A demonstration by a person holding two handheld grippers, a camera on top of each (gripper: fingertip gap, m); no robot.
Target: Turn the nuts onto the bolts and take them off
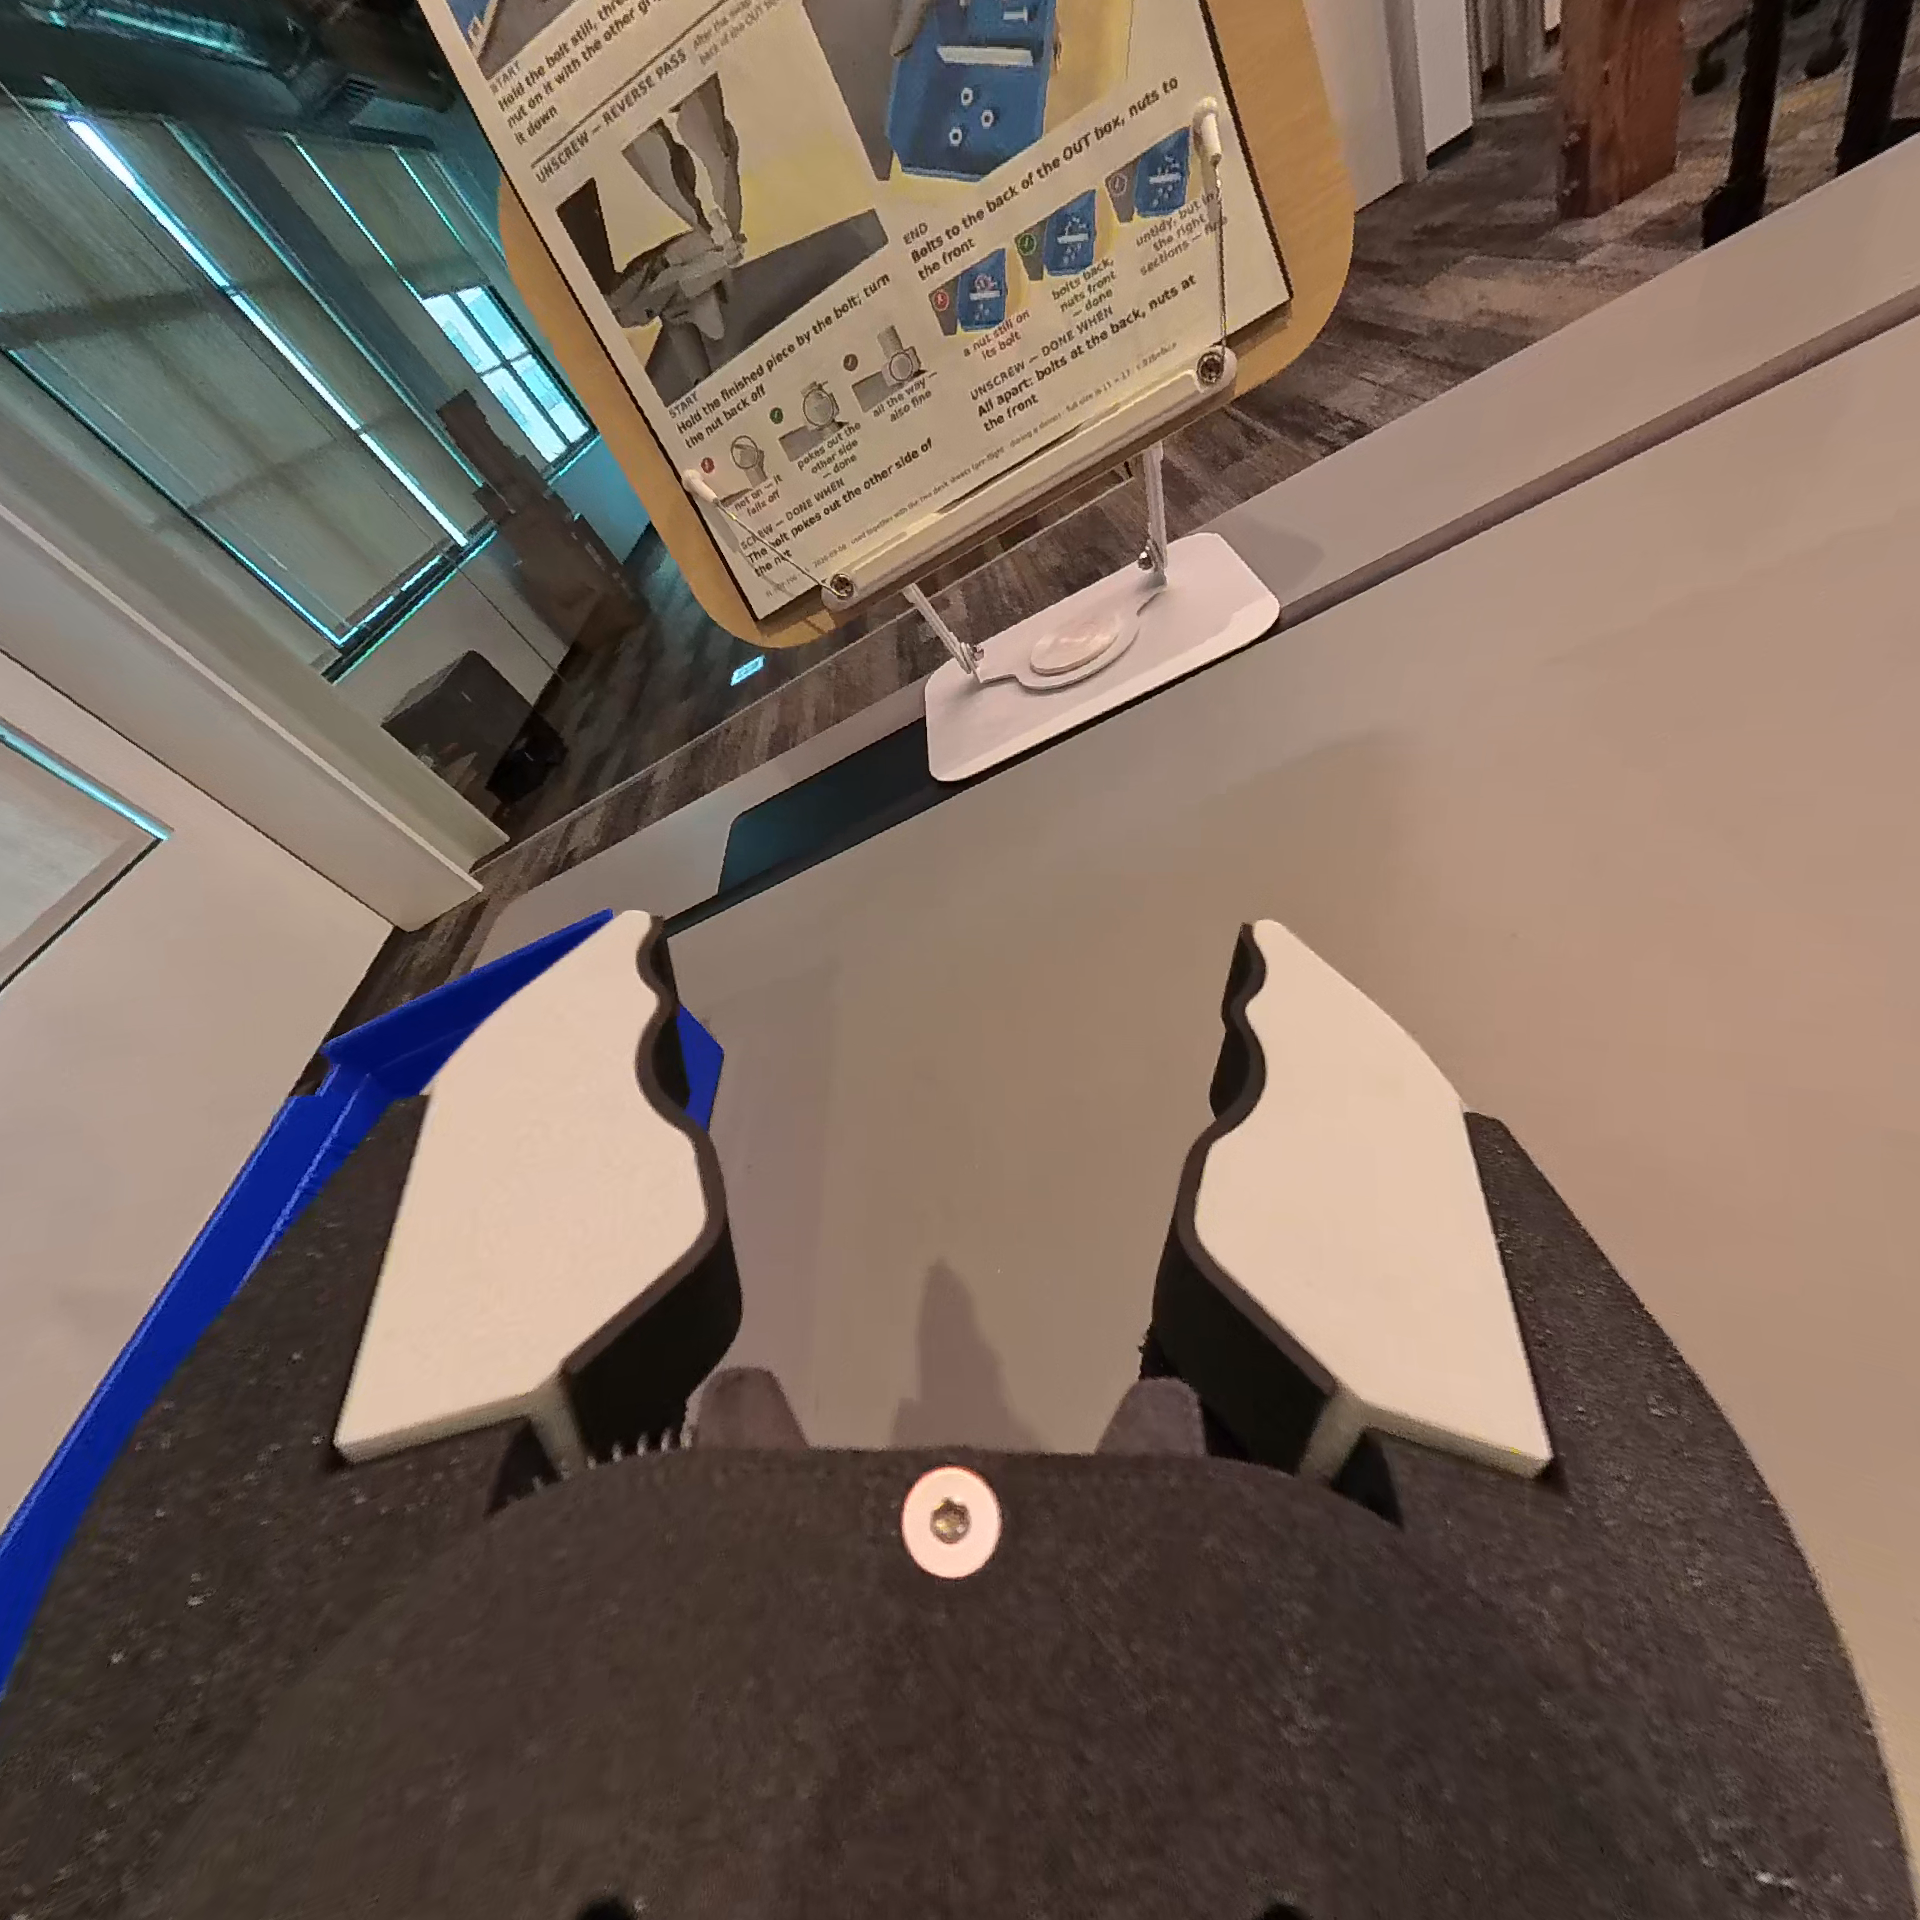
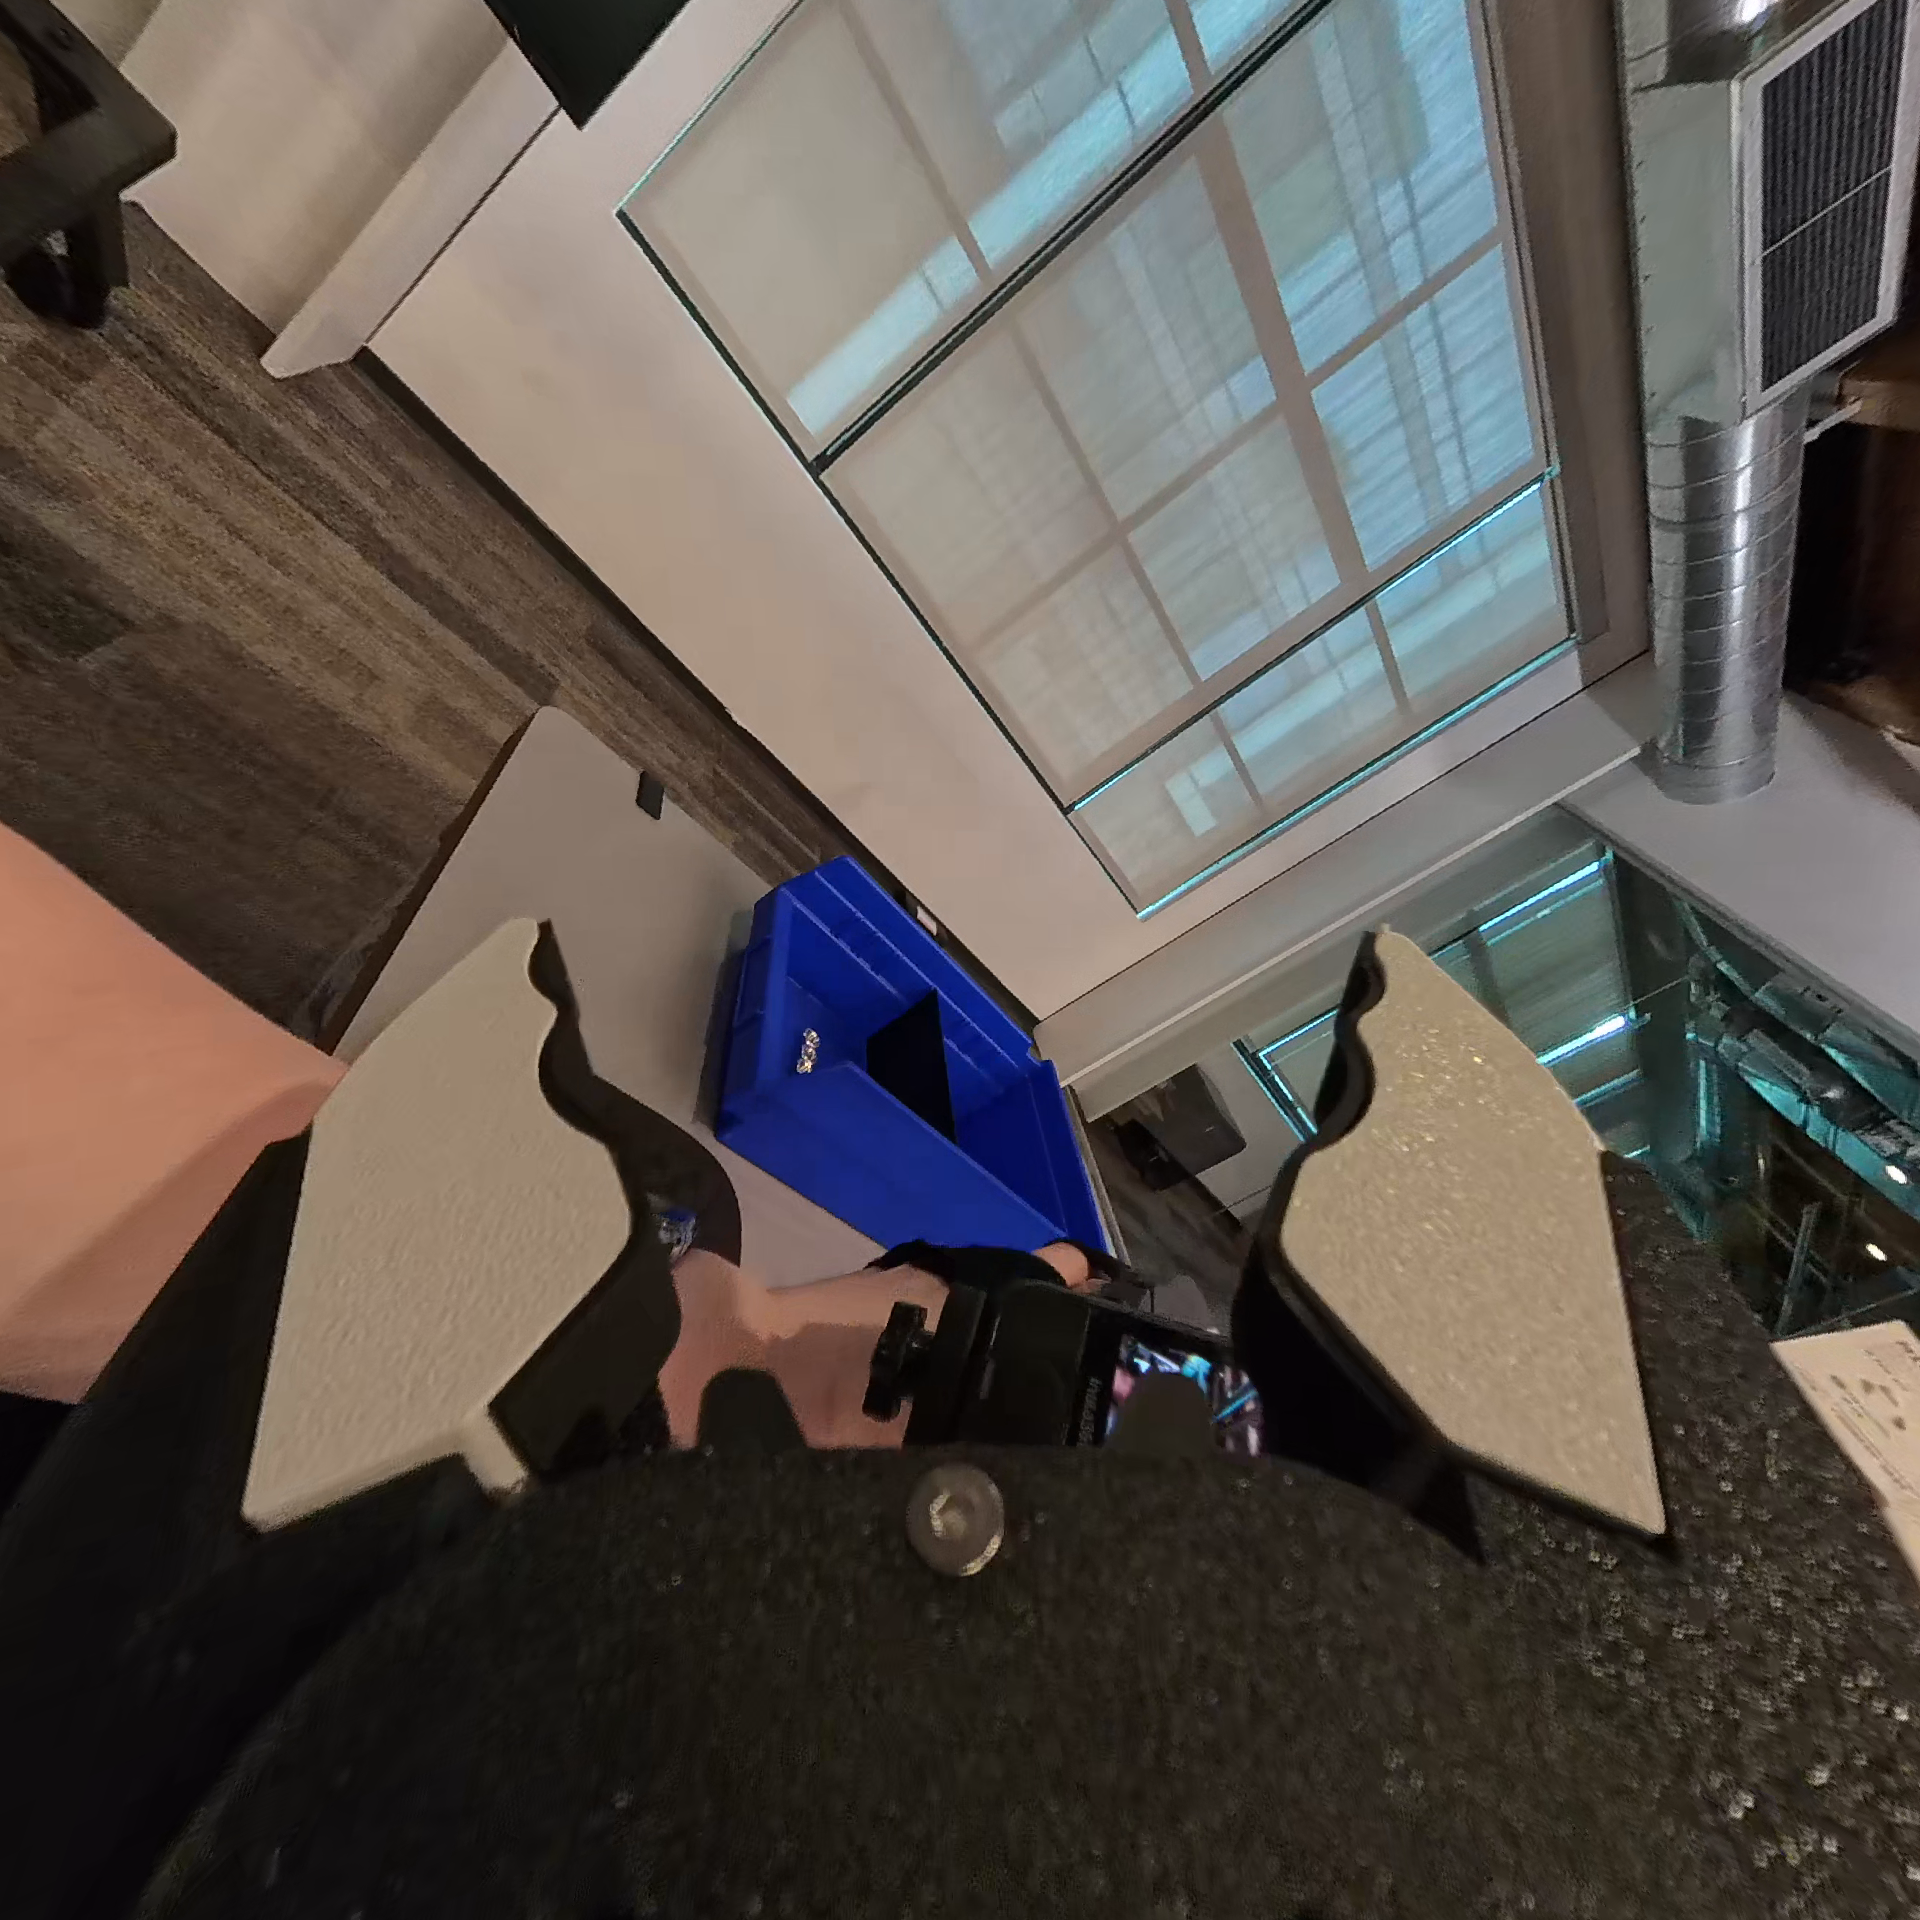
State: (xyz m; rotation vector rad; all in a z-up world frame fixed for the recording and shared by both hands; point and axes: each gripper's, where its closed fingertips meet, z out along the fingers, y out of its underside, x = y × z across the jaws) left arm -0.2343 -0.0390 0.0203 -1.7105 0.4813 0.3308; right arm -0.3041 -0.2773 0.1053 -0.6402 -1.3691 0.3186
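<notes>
Both claws: white scalloped fingers point(image 1: 540, 1174), black speckled body, silver centre screw point(image 1: 951, 1523)

Bin point(image 2: 894, 1153) on table point(image 1: 1455, 935), stand point(image 1: 1101, 665) at the far edge.
Small metal parts point(image 2: 808, 1049) lie inside the bin, beside its divider point(image 2: 920, 1060).

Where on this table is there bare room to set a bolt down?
The grey table is bare ahead of the open left tongs, between the blue bin on the left and the white stand base at the far edge. The bin side is crowded.
</notes>
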